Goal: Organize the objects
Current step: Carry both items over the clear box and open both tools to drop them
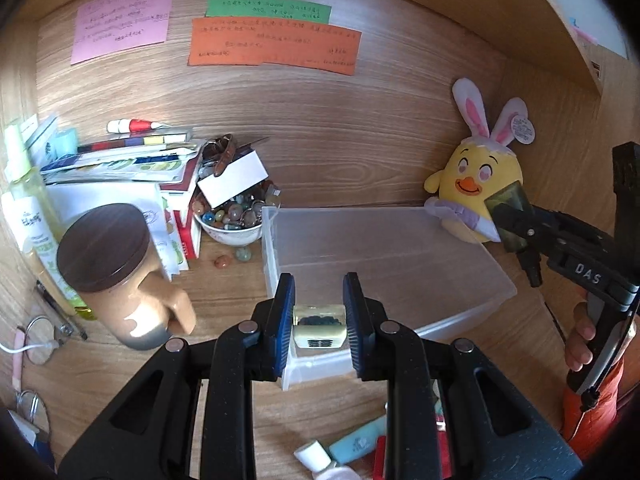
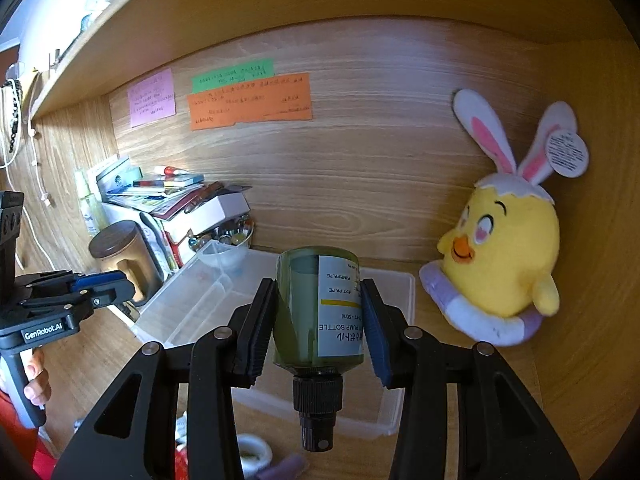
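The left gripper point(image 1: 319, 322) clamps a small pale box point(image 1: 319, 334). The right gripper point(image 2: 319, 326) grasps a green pump bottle point(image 2: 316, 312) above the clear bin point(image 2: 400, 360).

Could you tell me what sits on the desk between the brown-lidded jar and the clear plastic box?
In the left wrist view, a white bowl of marbles sits between the jar and the clear box, with two loose marbles before it.

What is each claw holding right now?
Left claw: shut on a small cream rectangular case.
Right claw: shut on a green plastic pump bottle.
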{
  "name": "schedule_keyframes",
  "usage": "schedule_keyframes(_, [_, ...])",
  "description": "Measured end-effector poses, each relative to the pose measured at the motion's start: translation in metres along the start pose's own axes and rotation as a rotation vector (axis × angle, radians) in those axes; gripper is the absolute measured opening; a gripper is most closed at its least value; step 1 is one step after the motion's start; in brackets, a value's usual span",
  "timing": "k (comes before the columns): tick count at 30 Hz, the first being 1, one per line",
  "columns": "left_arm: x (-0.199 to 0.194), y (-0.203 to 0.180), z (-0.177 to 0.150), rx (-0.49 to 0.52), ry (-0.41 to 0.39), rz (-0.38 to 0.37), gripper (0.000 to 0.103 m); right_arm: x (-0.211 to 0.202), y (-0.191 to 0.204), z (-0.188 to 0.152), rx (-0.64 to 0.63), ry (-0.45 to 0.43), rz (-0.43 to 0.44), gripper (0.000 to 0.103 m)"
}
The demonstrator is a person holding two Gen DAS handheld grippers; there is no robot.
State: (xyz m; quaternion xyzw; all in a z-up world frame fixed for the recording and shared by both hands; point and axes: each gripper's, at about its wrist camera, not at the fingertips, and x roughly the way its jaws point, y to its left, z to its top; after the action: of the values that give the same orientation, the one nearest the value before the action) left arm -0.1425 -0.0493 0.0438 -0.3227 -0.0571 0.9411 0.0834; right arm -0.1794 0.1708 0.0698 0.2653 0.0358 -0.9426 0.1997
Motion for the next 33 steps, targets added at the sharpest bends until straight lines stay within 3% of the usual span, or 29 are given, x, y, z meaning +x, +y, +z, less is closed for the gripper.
schedule_keyframes(15, [0.06,-0.015,0.005,0.048,0.113,-0.032,0.024,0.07,0.002,-0.02,-0.019,0.176,-0.009,0.038])
schedule_keyframes(33, [0.08,-0.019,-0.004,0.09,0.162,-0.027,0.027,0.095,0.015,-0.034,-0.062,0.27,-0.001,0.038])
